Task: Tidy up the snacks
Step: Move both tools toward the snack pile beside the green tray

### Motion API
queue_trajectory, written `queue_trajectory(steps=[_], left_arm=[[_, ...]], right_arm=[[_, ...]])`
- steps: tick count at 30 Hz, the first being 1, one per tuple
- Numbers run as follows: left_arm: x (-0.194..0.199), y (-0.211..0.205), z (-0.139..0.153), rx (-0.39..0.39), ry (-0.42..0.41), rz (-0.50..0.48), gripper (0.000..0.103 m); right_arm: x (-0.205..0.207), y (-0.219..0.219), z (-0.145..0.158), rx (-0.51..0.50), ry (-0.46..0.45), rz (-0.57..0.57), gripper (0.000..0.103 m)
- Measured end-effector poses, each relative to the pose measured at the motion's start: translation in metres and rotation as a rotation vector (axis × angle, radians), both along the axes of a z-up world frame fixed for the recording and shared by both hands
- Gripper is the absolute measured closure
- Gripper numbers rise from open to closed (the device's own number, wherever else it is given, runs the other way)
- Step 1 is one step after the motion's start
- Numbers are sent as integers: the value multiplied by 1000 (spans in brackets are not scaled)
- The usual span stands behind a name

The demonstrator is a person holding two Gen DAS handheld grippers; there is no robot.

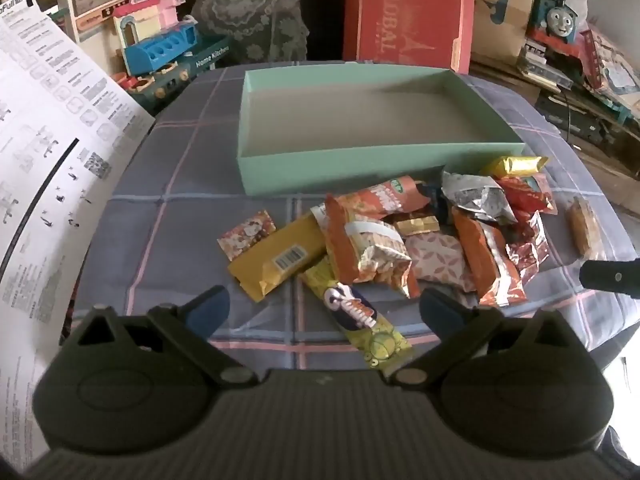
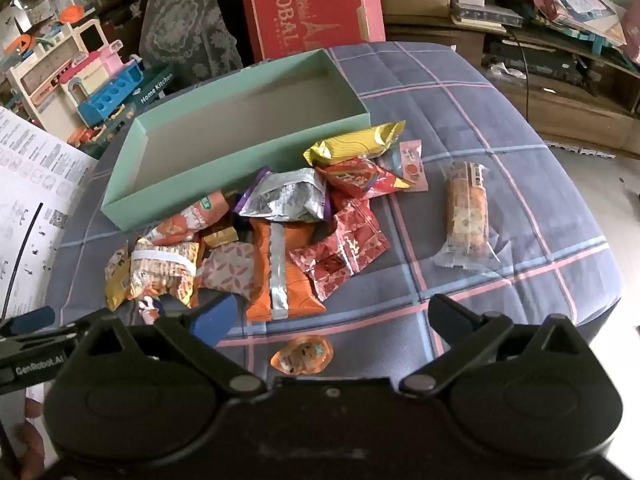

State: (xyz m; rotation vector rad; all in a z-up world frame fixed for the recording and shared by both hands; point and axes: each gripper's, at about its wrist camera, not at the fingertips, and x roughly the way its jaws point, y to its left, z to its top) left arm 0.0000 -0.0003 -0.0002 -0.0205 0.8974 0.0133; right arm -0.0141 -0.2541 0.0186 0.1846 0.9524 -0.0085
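- I hold the left hand-held gripper [image 1: 324, 308] with its jaws fully spread and nothing between them; it hangs above the near edge of the snack pile [image 1: 392, 236].
- I hold the right hand-held gripper [image 2: 332, 316] likewise spread and empty, pointing down at the plaid-covered bench [image 2: 500, 128].
- The teal box [image 1: 360, 168] lies at 12 o'clock from the pile in the left wrist view; its interior shows no snacks.
- Every wrapper I can see is outside the box, heaped just beside its near wall; by my judgement, sorting has not started.
- A yellow-green bar [image 1: 360, 320] lies at 6 o'clock of the pile, between the left jaws' line of reach.
- A clear-wrapped cake [image 2: 466, 216] sits apart at 3 o'clock of the pile in the right wrist view.
- A small orange jelly cup [image 2: 302, 354] rests at 6 o'clock, close under the right gripper.
- Remaining work, as I judge it: the whole pile and both stray items.
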Motion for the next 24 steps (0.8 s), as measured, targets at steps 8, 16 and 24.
queue_trajectory(steps=[8, 16, 24], left_arm=[[1, 2, -4, -24, 10, 4, 0], [2, 6, -6, -61, 32, 4, 0], [6, 6, -11, -71, 48, 3, 0]], right_arm=[[0, -1, 0, 4, 8, -9, 0], [2, 0, -5, 11, 26, -12, 0], [5, 0, -7, 14, 43, -19, 0]])
